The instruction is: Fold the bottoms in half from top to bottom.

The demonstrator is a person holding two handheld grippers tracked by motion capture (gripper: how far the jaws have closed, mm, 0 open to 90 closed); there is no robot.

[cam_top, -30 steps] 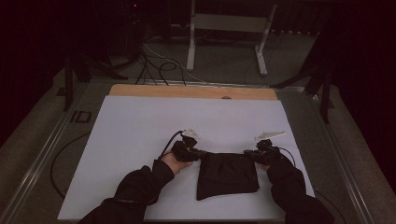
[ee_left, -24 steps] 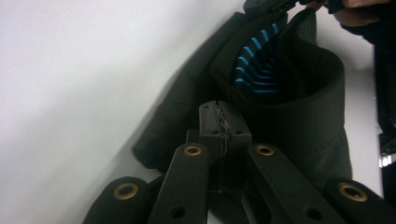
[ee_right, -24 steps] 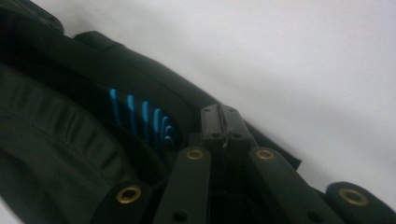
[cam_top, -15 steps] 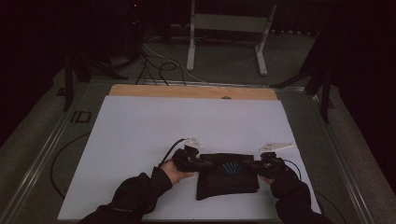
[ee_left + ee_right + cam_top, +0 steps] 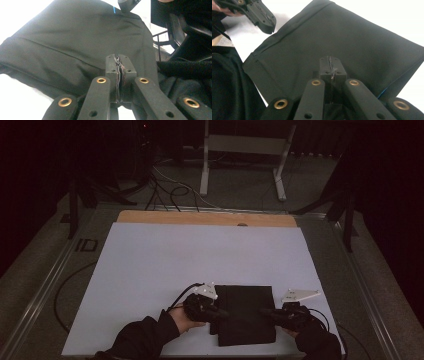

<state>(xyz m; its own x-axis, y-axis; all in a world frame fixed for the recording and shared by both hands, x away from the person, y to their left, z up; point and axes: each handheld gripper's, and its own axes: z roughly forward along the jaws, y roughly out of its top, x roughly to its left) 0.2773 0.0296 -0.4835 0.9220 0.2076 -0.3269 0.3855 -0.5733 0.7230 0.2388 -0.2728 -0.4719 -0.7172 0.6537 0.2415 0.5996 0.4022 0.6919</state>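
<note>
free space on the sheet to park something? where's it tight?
The white sheet is bare from the wooden strip at its far edge down to the black cloth, and along its whole left side. It is crowded at the near edge: left gripper and right gripper flank the cloth, forearms entering below.

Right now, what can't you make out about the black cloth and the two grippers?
- Left gripper: whether its shut fingers pinch the black cloth; its own links hide the spot in the left gripper view.
- Right gripper: same doubt in its own view.
- Cloth's near edge: high view, too dark.
</note>
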